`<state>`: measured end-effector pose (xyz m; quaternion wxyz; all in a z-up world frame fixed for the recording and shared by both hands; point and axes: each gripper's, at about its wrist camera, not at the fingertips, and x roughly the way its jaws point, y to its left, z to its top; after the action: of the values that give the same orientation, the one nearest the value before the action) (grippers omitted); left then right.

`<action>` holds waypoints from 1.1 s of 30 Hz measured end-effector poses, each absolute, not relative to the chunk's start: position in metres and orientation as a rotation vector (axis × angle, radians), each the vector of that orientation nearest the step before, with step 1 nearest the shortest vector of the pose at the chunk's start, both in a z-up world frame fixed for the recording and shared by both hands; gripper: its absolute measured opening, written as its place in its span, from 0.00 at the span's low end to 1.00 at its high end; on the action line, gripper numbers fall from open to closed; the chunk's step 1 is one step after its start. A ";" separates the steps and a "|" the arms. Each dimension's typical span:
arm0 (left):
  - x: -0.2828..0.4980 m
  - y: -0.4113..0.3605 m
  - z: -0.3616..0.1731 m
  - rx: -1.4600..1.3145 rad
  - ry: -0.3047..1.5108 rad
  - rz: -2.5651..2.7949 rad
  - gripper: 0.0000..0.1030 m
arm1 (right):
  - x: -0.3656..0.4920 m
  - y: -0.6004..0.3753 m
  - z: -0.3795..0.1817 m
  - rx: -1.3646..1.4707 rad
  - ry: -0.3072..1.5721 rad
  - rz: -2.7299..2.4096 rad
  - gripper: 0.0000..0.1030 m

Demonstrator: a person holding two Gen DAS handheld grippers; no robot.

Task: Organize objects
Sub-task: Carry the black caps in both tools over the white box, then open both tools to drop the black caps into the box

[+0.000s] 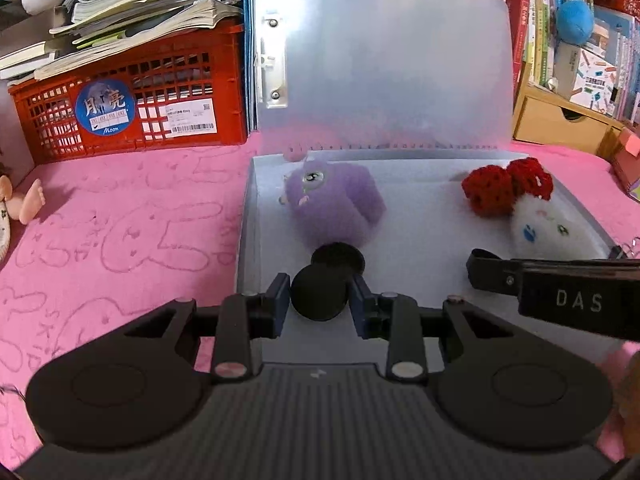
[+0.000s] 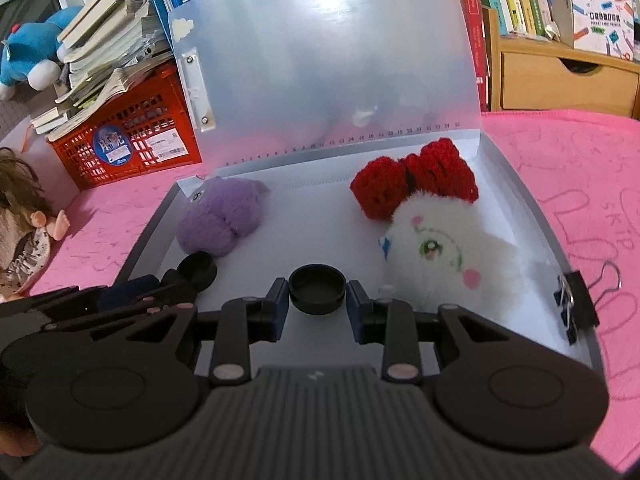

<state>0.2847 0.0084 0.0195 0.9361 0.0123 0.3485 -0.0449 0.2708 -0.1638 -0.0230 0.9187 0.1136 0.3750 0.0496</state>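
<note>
An open translucent plastic case [image 1: 420, 240] [image 2: 320, 216] lies on the pink cloth with its lid upright. Inside are a purple plush [image 1: 332, 204] [image 2: 220, 216] and a white plush with a red crochet bow [image 1: 536, 224] [image 2: 440, 248]. My left gripper [image 1: 320, 296] is shut on a black round cap [image 1: 318, 294] low over the case's front; a second black cap [image 1: 338, 258] [image 2: 198, 268] lies just beyond it. My right gripper [image 2: 318, 290] is shut on another black cap [image 2: 318, 288] low over the case floor, beside the white plush.
A red crate [image 1: 132, 108] [image 2: 128, 136] stacked with books stands back left. A doll [image 2: 24, 236] lies at the left. A black binder clip [image 2: 576, 304] grips the case's right rim. Wooden drawers [image 2: 560, 80] and bookshelves stand behind.
</note>
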 end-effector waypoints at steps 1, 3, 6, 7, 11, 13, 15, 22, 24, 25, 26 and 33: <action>0.287 0.008 0.020 0.023 0.714 -0.089 0.36 | 0.272 -0.164 -0.023 0.231 0.772 0.098 0.35; 0.292 0.009 0.020 0.018 0.717 -0.085 0.36 | 0.276 -0.165 -0.024 0.234 0.776 0.089 0.35; 0.294 0.010 0.019 0.017 0.712 -0.085 0.36 | 0.278 -0.164 -0.027 0.231 0.773 0.085 0.35; 0.294 0.009 0.019 0.022 0.708 -0.088 0.36 | 0.278 -0.163 -0.026 0.227 0.772 0.082 0.35; 0.293 0.010 0.019 0.024 0.701 -0.097 0.36 | 0.277 -0.162 -0.026 0.224 0.760 0.073 0.46; 0.292 0.011 0.020 0.005 0.708 -0.104 0.36 | 0.274 -0.165 -0.026 0.242 0.750 0.063 0.57; 0.290 0.012 0.023 0.001 0.708 -0.112 0.37 | 0.271 -0.168 -0.024 0.260 0.739 0.064 0.60; 0.274 0.013 0.044 -0.009 0.664 -0.114 0.62 | 0.243 -0.174 0.003 0.235 0.627 0.032 0.73; 0.266 0.013 0.053 -0.018 0.643 -0.138 0.67 | 0.230 -0.179 0.015 0.250 0.571 0.025 0.79; 0.261 0.013 0.058 -0.022 0.633 -0.148 0.70 | 0.225 -0.181 0.019 0.256 0.554 0.029 0.80; 0.256 0.012 0.063 -0.024 0.623 -0.158 0.71 | 0.220 -0.183 0.024 0.263 0.538 0.035 0.82; 0.210 0.005 0.089 -0.027 0.546 -0.235 0.82 | 0.165 -0.195 0.048 0.268 0.428 0.088 0.90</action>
<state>0.2100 0.0051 0.0891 0.9560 -0.0131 0.2691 -0.1160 0.1645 -0.1947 0.0475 0.9673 0.1328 0.2114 0.0438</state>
